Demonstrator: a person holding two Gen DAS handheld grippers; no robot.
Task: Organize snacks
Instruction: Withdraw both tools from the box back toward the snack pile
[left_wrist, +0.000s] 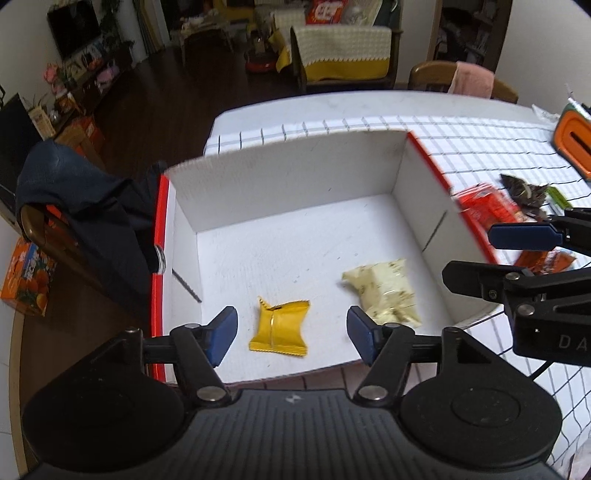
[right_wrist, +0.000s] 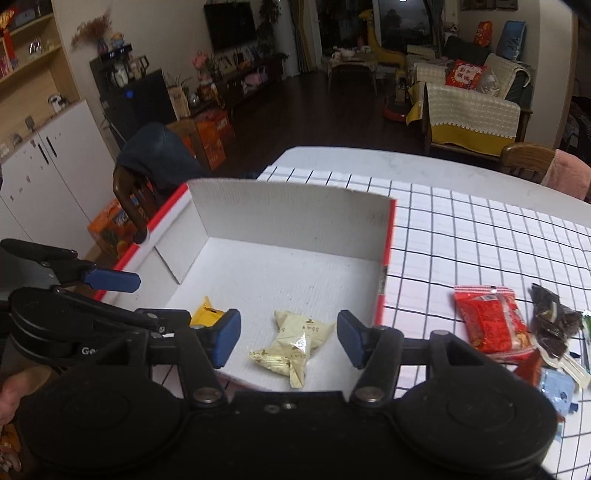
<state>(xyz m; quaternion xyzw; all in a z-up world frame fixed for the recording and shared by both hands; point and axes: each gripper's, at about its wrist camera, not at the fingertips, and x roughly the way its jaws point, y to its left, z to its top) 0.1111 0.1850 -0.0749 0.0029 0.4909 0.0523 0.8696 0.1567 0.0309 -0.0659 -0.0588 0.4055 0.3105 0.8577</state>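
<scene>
The left hand-held gripper (left_wrist: 291, 334) and right hand-held gripper (right_wrist: 288, 338) sit side by side, both spread wide with nothing between their fingers.

The right gripper (right_wrist: 288, 338) hangs with jaws apart above the near edge of the white cardboard box (right_wrist: 295, 214). Inside the box lie a cream snack packet (right_wrist: 295, 345) and, to its left, a yellow snack packet (right_wrist: 208, 314). Right of the box, a red snack packet (right_wrist: 493, 323) rests on the checked tablecloth (right_wrist: 480, 236)
</scene>
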